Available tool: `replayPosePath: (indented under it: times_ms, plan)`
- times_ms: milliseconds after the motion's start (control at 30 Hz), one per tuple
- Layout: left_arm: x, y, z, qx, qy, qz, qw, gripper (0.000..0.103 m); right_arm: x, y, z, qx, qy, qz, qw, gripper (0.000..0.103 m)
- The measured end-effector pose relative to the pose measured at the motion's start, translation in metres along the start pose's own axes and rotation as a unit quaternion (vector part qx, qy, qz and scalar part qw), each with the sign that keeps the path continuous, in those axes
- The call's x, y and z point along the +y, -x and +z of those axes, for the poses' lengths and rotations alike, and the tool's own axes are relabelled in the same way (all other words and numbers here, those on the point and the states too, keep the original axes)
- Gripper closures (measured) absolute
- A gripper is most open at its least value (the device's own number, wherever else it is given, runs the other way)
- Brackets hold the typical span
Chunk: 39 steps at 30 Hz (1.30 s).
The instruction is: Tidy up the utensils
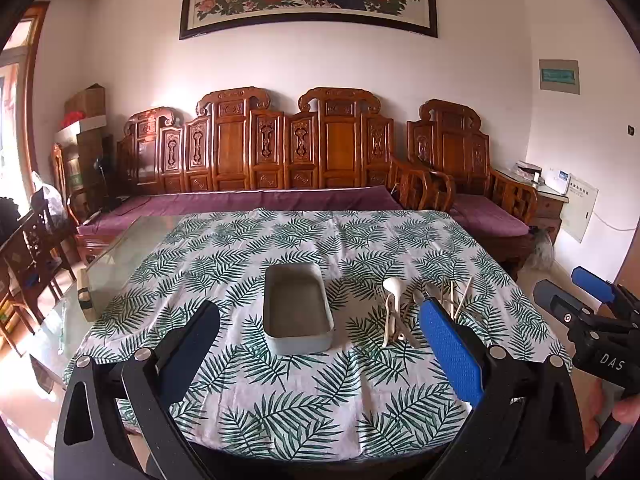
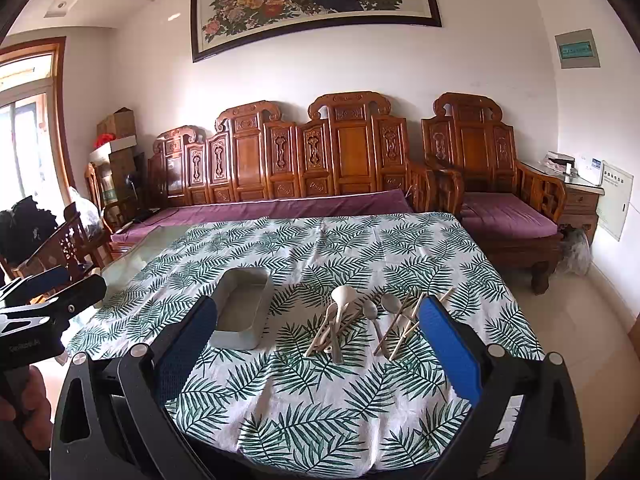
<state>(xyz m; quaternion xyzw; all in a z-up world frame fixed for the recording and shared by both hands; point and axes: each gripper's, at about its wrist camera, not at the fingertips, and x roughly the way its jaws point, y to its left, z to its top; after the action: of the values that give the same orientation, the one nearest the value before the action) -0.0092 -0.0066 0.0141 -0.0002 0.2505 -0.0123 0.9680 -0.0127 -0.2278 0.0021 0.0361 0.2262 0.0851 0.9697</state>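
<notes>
A pale grey rectangular box (image 1: pixel 297 308) (image 2: pixel 240 314) lies open and empty on the leaf-print tablecloth. To its right is a loose pile of utensils (image 2: pixel 360 322) (image 1: pixel 404 312): cream spoons, a grey spoon and wooden chopsticks (image 2: pixel 404 326). My left gripper (image 1: pixel 320 320) hovers above the near table edge, open, framing the box with nothing between its fingers. My right gripper (image 2: pixel 320 328) is also open and empty, with the utensil pile lying between its fingers further ahead. Each gripper shows at the edge of the other's view.
The leaf-print tablecloth (image 1: pixel 320 400) covers a glass table (image 1: pixel 120 256) whose bare left part shows. A carved wooden sofa (image 1: pixel 260 160) with purple cushions stands behind the table, and wooden chairs (image 2: pixel 68 248) stand at the left. A person's hand (image 1: pixel 624 412) holds the right gripper.
</notes>
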Motion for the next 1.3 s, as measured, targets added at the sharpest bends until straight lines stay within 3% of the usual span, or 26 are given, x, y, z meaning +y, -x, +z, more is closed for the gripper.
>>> replayPosePath:
  times_ms: [1000, 1300]
  plan:
    - [-0.002, 0.002, -0.003, -0.001, -0.001, -0.004, 1.0000, 0.006, 0.001, 0.001, 0.000, -0.001, 0.001, 0.002, 1.000, 0.002]
    - [-0.001, -0.017, -0.010, 0.023, -0.009, -0.005, 0.9997, 0.006, -0.009, -0.009, -0.006, 0.012, 0.000, 0.004, 1.000, 0.002]
